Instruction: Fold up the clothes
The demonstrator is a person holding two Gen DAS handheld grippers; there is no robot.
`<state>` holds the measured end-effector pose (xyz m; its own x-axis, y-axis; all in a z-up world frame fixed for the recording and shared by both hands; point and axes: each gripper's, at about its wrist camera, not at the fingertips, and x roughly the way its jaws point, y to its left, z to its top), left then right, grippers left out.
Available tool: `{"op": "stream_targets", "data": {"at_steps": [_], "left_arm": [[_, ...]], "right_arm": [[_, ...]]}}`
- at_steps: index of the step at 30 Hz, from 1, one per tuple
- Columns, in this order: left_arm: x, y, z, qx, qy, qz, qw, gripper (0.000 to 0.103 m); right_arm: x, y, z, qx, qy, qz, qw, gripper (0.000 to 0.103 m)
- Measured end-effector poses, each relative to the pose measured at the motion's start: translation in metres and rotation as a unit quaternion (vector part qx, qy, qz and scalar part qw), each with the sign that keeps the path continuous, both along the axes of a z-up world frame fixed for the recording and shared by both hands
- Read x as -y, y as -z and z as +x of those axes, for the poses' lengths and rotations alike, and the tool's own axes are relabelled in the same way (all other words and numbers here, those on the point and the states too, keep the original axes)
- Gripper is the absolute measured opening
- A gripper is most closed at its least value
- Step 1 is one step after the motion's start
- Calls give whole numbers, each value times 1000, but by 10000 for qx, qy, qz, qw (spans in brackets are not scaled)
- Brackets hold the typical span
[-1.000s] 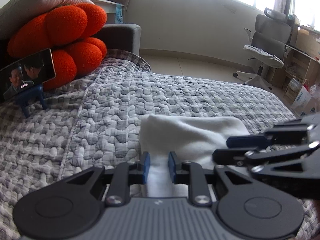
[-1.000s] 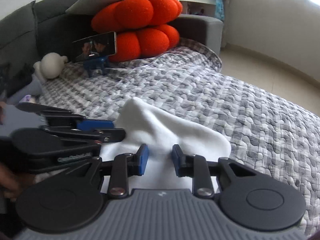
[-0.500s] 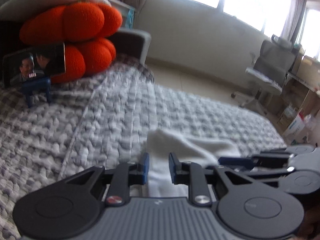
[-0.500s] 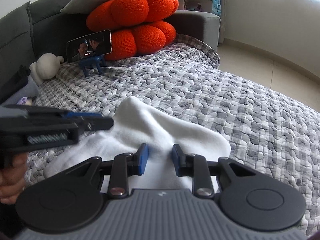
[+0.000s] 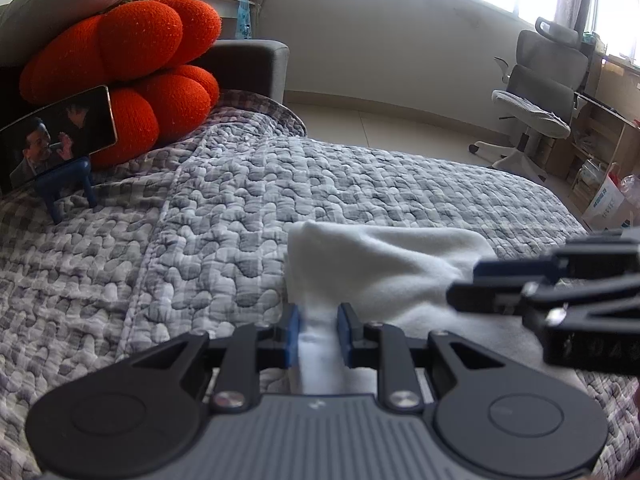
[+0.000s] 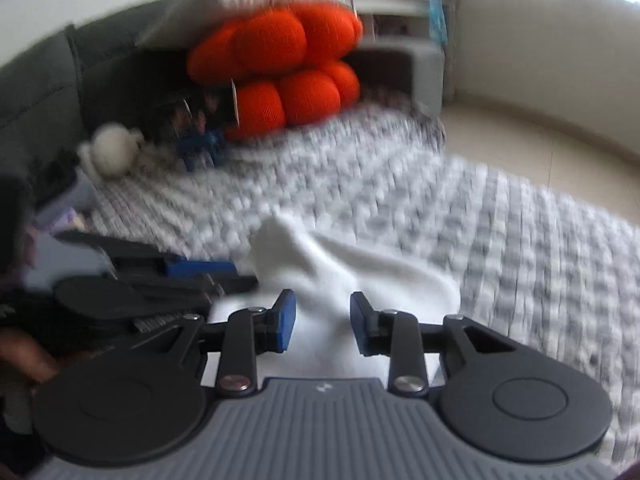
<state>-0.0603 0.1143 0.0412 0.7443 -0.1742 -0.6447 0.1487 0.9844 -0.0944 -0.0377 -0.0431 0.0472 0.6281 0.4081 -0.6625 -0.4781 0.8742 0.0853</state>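
The white garment [image 5: 384,264] lies on the quilted bed [image 5: 224,216], at 12 o'clock from both claws. The left claw [image 5: 318,334] remains clenched on a fold of it. The right claw [image 6: 322,326], pinching the cloth half a second ago, now stands released, its fingers wider apart, the view blurred.
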Motion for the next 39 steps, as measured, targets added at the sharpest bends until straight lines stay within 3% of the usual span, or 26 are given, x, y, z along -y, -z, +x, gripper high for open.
{"op": "stream_targets", "data": {"at_steps": [2,16,19,22,25,27,34,39], "left_arm": [[1,0,-1,4,-4,14,10000,22],[2,0,-2,18,10,22,10000,22],[2,0,-2,17,12,25,10000,22],[2,0,-2,22,15,43,10000,22],[3,1,-2,30,17,64,10000,22],[2,1,-2,30,14,53,10000,22],[0,1,-1,19,12,9,10000,22],[-1,0,-1,5,11,-19,10000,22]], "right_arm": [[-4,-1,1,20,-7,-114,9999,32],[19,-10,14,-24,408,357,9985,27],[29,-13,19,66,779,372,9962,30],[37,-3,29,-262,988,266,9944,31],[32,-1,33,-275,1038,93,9942,40],[35,1,37,-392,1124,195,9927,47],[49,-6,32,-405,1330,528,9889,46],[78,-12,29,-628,1513,1212,9790,46]]}}
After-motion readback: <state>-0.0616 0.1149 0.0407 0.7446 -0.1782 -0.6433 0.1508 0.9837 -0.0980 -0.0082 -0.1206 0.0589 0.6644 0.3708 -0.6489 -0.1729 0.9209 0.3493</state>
